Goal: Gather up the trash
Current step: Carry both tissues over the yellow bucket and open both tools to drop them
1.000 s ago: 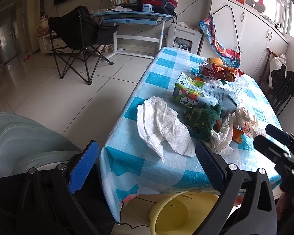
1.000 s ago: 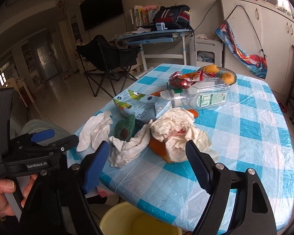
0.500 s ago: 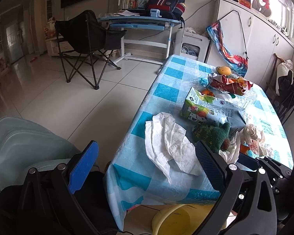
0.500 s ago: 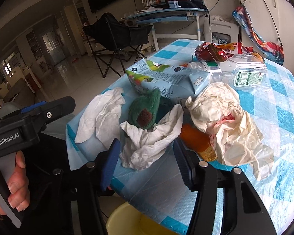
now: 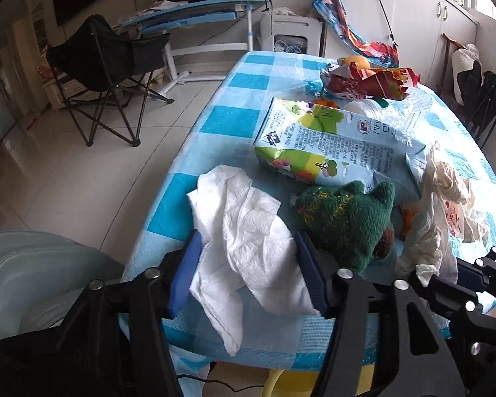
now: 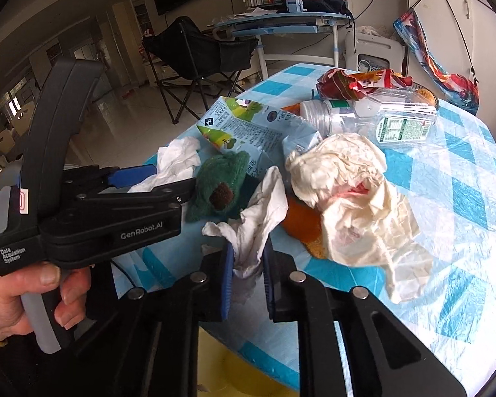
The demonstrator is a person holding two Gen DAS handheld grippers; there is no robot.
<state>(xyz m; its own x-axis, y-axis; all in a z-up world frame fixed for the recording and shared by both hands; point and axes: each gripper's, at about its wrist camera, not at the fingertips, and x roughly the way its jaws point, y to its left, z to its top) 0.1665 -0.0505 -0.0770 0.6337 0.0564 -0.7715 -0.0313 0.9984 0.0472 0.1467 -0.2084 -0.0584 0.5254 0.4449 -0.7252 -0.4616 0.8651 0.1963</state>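
Fingers of the left gripper (image 5: 248,271) have just been closing and now straddle the flat white paper towel (image 5: 244,241), its blue pads touching the sheet's two sides near the table (image 5: 215,125) edge; whether they bite yet I cannot tell. That towel looks feather-light and limp, so it should bunch up rather than resist, and gathering it at the middle fold between the fingers seems the safest hold. Just right of those fingers sits a green plush toy (image 5: 344,221), soft but not trash by the look of it, with the milk carton (image 5: 334,145) beyond. Further right, the right gripper (image 6: 246,264) has its fingers pinched on the near end of a crumpled tissue (image 6: 258,215), after closing in on it. This one is equally flimsy; it may tear if tugged hard. Beyond and right of these fingers lie a cream plastic bag (image 6: 353,198), slippery and floppy, and a clear bottle (image 6: 380,115)
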